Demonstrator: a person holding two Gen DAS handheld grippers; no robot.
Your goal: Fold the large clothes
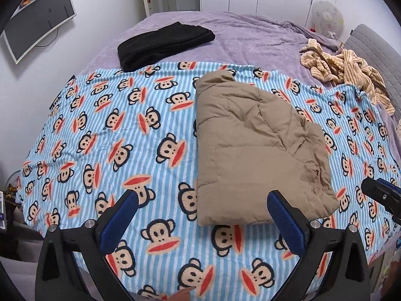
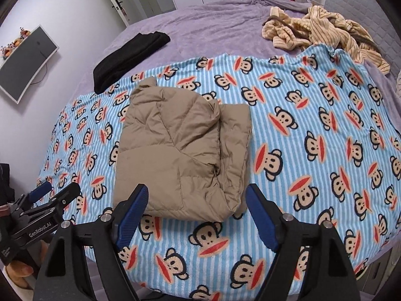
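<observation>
Jacket (image 1: 253,150) folded on blanket (image 1: 112,135); black garment (image 1: 163,44) behind

Bed (image 1: 250,32) is covered by a purple sheet. A blue-striped monkey-print blanket (image 1: 125,130) is spread over the near part. A folded tan puffer jacket (image 1: 250,145) is laid on the blanket. On the sheet: a folded black garment (image 1: 163,44) overlapping the blanket's far edge, and crumpled yellow striped clothes (image 1: 348,72) by the grey headboard (image 1: 371,42).

Person's hand (image 2: 18,271) mostly cut off at frame edge.
</observation>
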